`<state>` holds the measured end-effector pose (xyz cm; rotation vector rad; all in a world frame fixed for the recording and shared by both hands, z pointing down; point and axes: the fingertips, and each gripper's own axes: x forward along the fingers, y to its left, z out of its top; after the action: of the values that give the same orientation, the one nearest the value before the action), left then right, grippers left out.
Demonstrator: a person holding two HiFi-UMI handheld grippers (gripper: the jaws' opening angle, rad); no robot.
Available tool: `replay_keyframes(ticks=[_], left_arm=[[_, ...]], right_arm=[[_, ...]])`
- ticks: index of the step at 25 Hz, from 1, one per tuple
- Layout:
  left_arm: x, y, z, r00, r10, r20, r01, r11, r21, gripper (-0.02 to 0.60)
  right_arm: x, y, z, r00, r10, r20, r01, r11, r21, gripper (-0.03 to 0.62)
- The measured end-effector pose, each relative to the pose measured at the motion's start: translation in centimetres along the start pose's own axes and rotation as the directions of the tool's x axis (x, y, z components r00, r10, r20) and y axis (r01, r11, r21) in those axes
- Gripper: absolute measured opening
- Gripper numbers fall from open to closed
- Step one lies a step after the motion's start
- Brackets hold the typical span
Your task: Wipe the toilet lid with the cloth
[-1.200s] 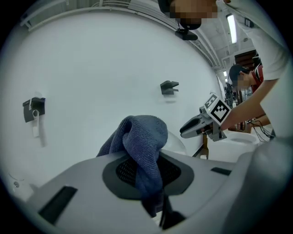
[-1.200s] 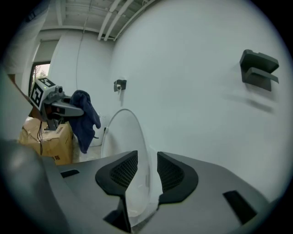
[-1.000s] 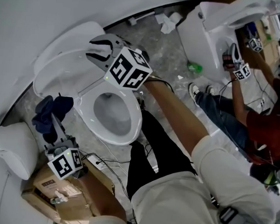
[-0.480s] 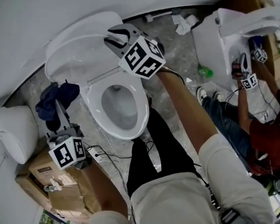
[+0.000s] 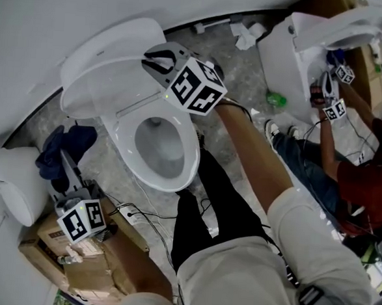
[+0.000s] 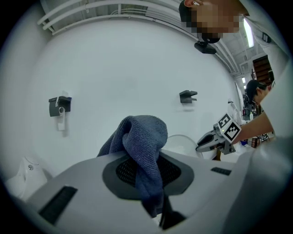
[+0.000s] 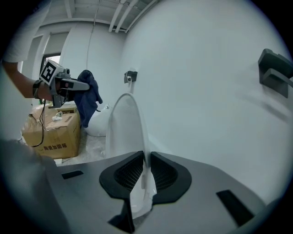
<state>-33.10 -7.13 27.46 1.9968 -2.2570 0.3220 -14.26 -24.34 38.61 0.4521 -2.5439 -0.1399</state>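
Two tongs work around one toilet in the head view. The left tongs point(image 5: 61, 164) sit at the lower left of the frame, above a cardboard box point(image 5: 82, 268), with a dark blue cloth point(image 5: 64, 147) bunched at their tips. The right tongs point(image 5: 155, 58) reach to the upper middle and meet the near edge of the raised white lid point(image 5: 107, 45), which stands behind the open bowl point(image 5: 159, 146). Cloth and lid are well apart.

Seen from the left gripper view, those tongs are closed tight on the cloth. One thick fold stands up above the jaws and droops over them, with a plain white wall behind.

Seen from the right gripper view, the lid shows edge-on and upright. Its thin rim runs straight down between the jaws, which have just been closing and now pinch it from both sides.

The step in hand looks like steadying the lid so the cloth can be brought across to it. To do it well, the right tongs should probably hold only firmly enough to stop the lid swinging, without bending the thin plastic. The left should carry the cloth over the bowl, lay the loose fold flat on the lid's face, and sweep in long overlapping passes, clear of the gripped edge.
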Motion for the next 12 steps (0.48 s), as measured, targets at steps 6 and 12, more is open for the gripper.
replay_keyframes(ticks=[6, 12], left_arm=[[-2.7, 1.8, 1.1, 0.999, 0.012, 0.044, -0.013, 0.999, 0.035, 0.057], [-4.5, 2.3, 0.8, 0.997, -0.048, 0.060, 0.045, 0.998, 0.052, 0.057]], right_arm=[[-2.6, 2.7, -0.4, 1.000, 0.010, 0.003, -0.010, 1.000, 0.016, 0.072], [-5.4, 6.2, -0.9, 0.999, -0.025, -0.034, 0.025, 1.000, -0.005, 0.074]])
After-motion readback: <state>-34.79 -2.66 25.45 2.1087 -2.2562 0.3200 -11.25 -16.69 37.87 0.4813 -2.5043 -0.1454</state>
